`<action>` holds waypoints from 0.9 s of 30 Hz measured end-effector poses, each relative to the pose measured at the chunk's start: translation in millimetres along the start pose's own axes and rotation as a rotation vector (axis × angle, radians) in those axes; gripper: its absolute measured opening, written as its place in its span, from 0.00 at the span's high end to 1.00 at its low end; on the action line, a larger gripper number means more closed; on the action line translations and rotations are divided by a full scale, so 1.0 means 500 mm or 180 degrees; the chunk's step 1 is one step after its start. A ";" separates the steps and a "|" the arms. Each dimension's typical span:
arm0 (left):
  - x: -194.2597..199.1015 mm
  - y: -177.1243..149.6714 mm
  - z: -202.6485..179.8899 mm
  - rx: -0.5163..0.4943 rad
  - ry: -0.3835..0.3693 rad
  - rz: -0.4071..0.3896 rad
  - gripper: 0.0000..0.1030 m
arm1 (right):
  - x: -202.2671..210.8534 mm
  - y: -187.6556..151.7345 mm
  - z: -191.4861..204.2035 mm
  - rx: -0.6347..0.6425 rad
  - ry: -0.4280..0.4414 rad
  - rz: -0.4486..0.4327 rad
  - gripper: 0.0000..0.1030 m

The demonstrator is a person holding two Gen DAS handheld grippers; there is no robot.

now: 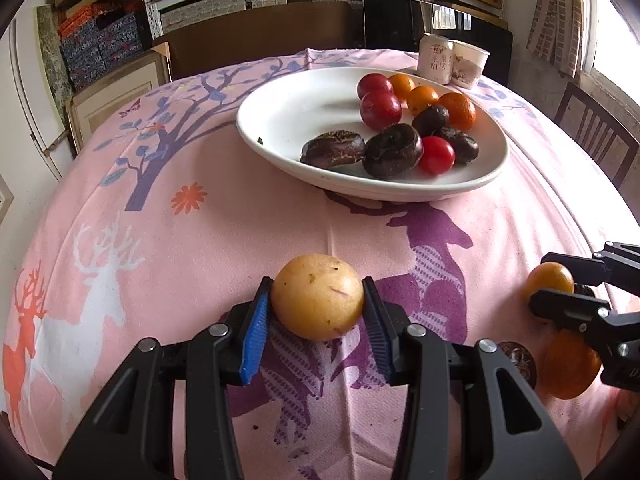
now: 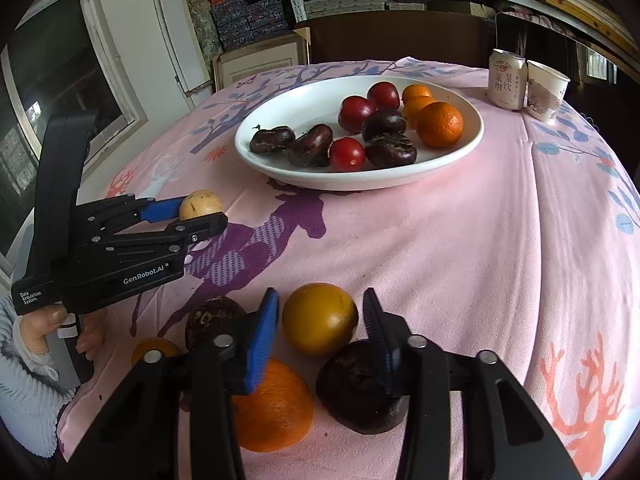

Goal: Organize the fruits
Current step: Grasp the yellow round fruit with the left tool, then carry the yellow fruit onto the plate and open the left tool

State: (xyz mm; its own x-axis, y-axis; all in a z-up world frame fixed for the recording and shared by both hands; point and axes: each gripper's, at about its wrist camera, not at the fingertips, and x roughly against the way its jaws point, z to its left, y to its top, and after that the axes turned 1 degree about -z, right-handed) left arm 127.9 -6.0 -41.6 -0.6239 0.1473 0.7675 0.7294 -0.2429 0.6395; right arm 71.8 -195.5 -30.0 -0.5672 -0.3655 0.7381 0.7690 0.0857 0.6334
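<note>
My left claw (image 1: 318, 300) grips the yellow fruit (image 1: 318, 297); right claw (image 2: 320, 316) brackets an orange (image 2: 320, 318), contact unclear. Next: lift to plate (image 1: 280, 120).

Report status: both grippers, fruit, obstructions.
Left gripper shut on pale yellow fruit. Right gripper around yellow-orange fruit, small gaps showing. Loose orange and dark fruit crowd it. White plate has room.

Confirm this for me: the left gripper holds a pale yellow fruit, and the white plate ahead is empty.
Not empty. The left wrist view shows the white plate holding red, orange and dark fruits. The rest stands: the left gripper holds the pale yellow fruit.
</note>
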 end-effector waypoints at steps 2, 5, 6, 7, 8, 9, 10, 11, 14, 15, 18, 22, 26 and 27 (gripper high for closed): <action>0.000 0.000 0.007 0.0064 -0.0058 0.0002 0.58 | 0.001 0.000 0.005 0.0040 -0.0034 -0.0021 0.63; 0.000 0.000 0.006 0.0055 -0.0047 -0.0010 0.58 | 0.005 0.002 0.008 0.0057 -0.0039 -0.0064 0.63; 0.003 0.000 0.008 0.0064 -0.0045 -0.0026 0.58 | 0.009 0.004 0.005 0.0033 -0.0037 -0.0095 0.63; 0.007 0.001 0.010 0.0082 -0.0025 -0.0058 0.58 | 0.015 0.007 -0.001 -0.0008 -0.0022 -0.0134 0.63; 0.013 0.001 0.013 0.0099 -0.0003 -0.0102 0.58 | 0.022 0.009 -0.007 -0.0058 0.0013 -0.0181 0.63; 0.020 0.001 0.013 0.0106 0.0013 -0.0148 0.58 | 0.030 0.011 -0.011 -0.0096 0.0041 -0.0230 0.63; 0.028 0.002 0.015 0.0118 0.0028 -0.0196 0.58 | 0.038 0.013 -0.015 -0.0124 0.0050 -0.0285 0.63; 0.037 0.003 0.017 0.0133 0.0035 -0.0247 0.58 | 0.046 0.015 -0.019 -0.0148 0.0048 -0.0341 0.63; 0.067 0.024 0.023 0.0207 0.0037 -0.0419 0.58 | 0.073 0.030 -0.035 -0.0258 0.0093 -0.0513 0.63; 0.075 0.038 0.024 0.0222 0.0022 -0.0457 0.58 | 0.081 0.041 -0.041 -0.0302 0.0101 -0.0557 0.63; 0.080 0.094 0.023 0.0209 0.0046 -0.0530 0.58 | 0.086 0.090 -0.055 -0.0401 0.0096 -0.0584 0.64; 0.047 0.175 0.021 0.0237 0.0044 -0.0543 0.58 | 0.052 0.166 -0.053 -0.0434 0.0109 -0.0534 0.64; -0.014 0.231 0.029 0.0322 0.0021 -0.0480 0.58 | -0.017 0.234 -0.036 -0.0348 0.0055 -0.0433 0.64; -0.032 0.240 0.034 0.0360 0.0010 -0.0437 0.58 | -0.036 0.247 -0.033 -0.0332 0.0054 -0.0405 0.64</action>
State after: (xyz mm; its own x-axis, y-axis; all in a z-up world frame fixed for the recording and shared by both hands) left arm 230.0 -21.1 23.7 -0.7207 0.1687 0.6725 0.6639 -0.1113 0.7394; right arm 181.9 -193.4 31.2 -0.6577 -0.3829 0.6488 0.7181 -0.0586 0.6934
